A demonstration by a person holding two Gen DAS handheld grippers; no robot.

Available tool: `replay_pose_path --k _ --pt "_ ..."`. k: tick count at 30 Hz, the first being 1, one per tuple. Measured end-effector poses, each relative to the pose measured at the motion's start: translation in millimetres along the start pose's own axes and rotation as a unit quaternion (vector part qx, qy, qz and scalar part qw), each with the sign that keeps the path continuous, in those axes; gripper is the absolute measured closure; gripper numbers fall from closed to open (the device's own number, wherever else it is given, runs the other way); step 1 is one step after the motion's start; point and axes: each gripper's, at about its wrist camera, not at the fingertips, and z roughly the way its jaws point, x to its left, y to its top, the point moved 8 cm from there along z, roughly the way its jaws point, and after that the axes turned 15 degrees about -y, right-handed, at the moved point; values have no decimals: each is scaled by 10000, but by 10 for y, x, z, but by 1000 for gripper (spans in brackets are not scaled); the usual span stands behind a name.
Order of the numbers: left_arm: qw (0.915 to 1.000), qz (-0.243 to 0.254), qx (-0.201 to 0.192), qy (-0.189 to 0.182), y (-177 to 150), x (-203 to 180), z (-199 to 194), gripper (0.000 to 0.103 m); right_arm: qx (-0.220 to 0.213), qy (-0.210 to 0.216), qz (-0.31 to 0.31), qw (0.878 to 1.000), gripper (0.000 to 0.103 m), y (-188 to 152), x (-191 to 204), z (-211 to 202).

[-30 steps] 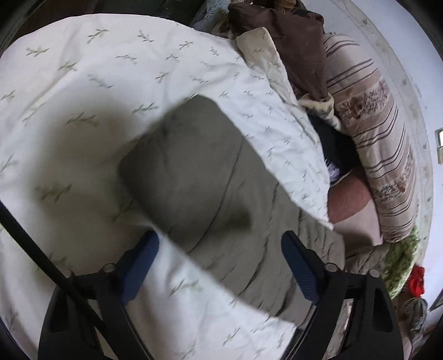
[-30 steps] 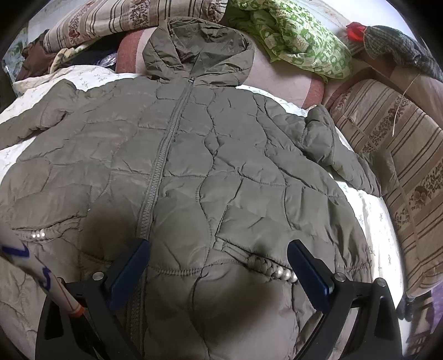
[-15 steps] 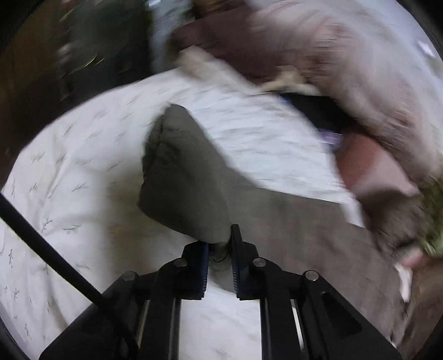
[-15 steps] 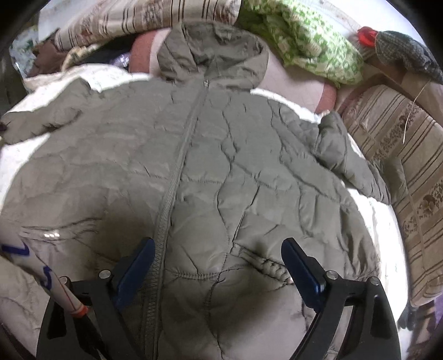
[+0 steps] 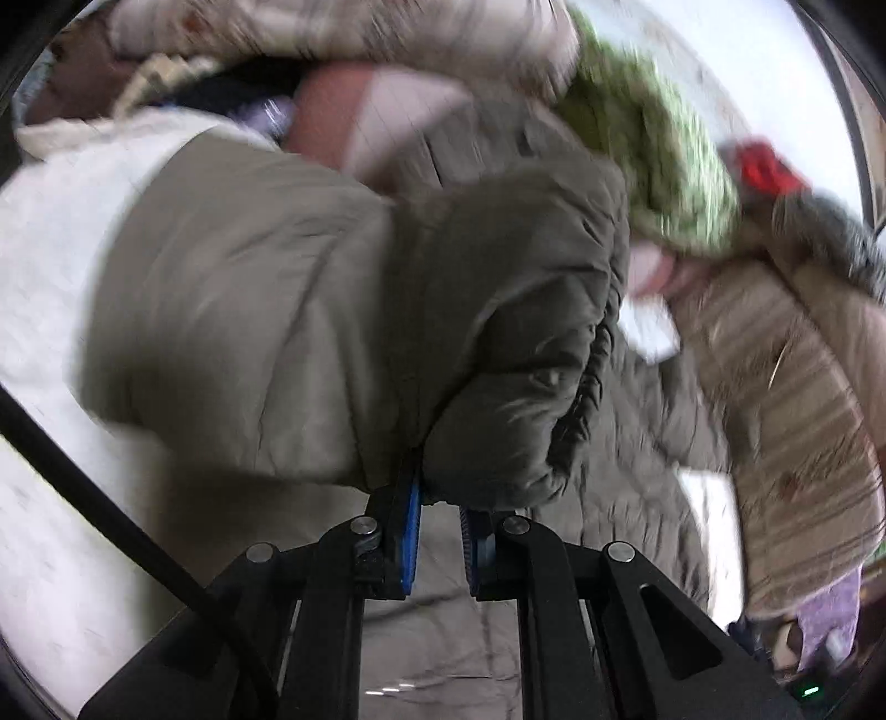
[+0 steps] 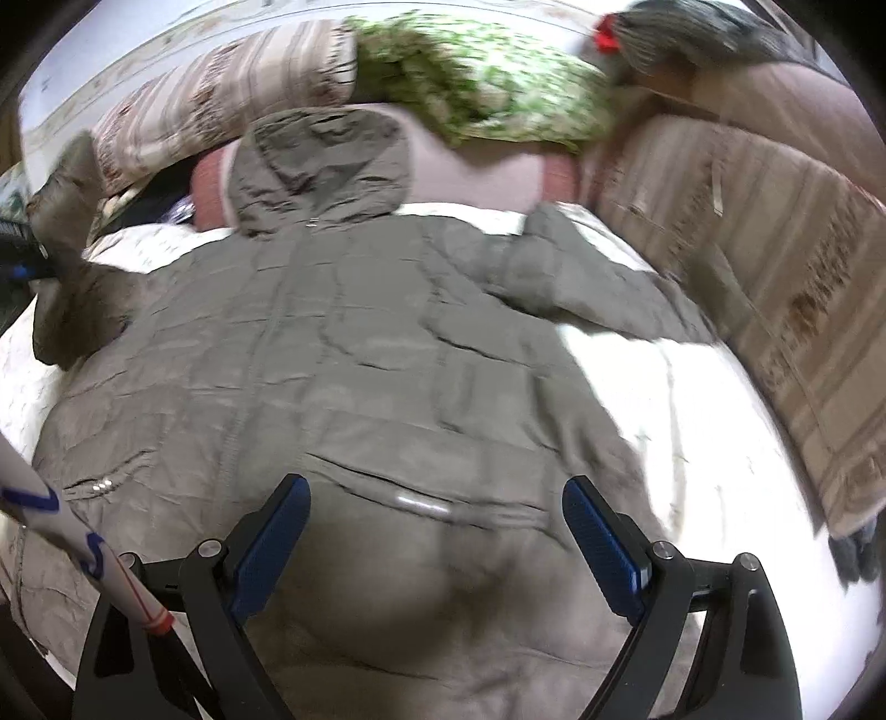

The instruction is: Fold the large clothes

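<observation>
— What's the biggest thing on there?

— The bed (image 6: 681, 421) itself, under a white sheet with a faint leafy print. Striped cushions (image 6: 775, 266) run along its far and right sides, and a green patterned cloth (image 6: 498, 83) is bunched on top of them at the back.

— And the coat?

— The olive quilted coat (image 6: 354, 365) lies flat across the middle of the bed, front side up, zip running down its centre. Its hood (image 6: 321, 166) rests against a pink pillow (image 6: 482, 177) at the head end. One sleeve (image 6: 598, 282) lies spread out toward the striped cushions on the right.

— The other sleeve?

— That sleeve (image 5: 343, 310) is lifted off the sheet. The left gripper (image 5: 440, 531) has its two blue-padded fingers pinched narrowly together on the cuff (image 5: 531, 421), and the gathered cuff end bulges just above them. From the right wrist view you see the same sleeve raised at the far left edge, though it's blurred there.

— What about the right gripper?

— The right gripper (image 6: 437, 548) hangs over the lower part of the coat with its fingers spread wide, holding nothing. A pocket (image 6: 421, 504) sits between them; whether the tips touch the fabric, I can't tell.

— Anything small?

— Something red (image 6: 606, 25) beside a grey knitted thing (image 6: 681, 27) up on the cushions.
</observation>
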Motion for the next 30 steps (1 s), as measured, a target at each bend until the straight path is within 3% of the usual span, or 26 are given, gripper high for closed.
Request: replay_pose_path --k 4,6,8,10,11,15,20,24,30 --pt "9982 -203 477 317 -392 76 503 87 211 -74 249 9994 8 -73 -309 96" --pt "9974 -195 524 450 -464 127 510 83 289 -70 353 9989 8 -88 -406 135" --pt "9981 -146 491 343 -465 38 359 73 332 -30 459 9984 8 -81 -462 154" --pt "9995 -78 295 59 -494 -179 109 54 338 47 538 9980 8 -63 -479 154" --pt "9999 22 105 28 -476 -262 -47 51 338 127 560 9978 7 -47 -463 151" --pt "9949 586 -638 508 -577 -535 -649 34 481 742 648 9940 7 52 -210 160" --pt "9807 836 -1037 1431 -801 -417 -1141 32 478 1382 489 9880 7 289 345 224" --pt "9809 522 -1016 1572 -927 -202 -1260 32 397 1596 228 9861 7 585 843 362" --pt "9799 285 -1052 1668 -1030 2 -1415 32 1048 1874 -35 9767 7 714 1598 810"
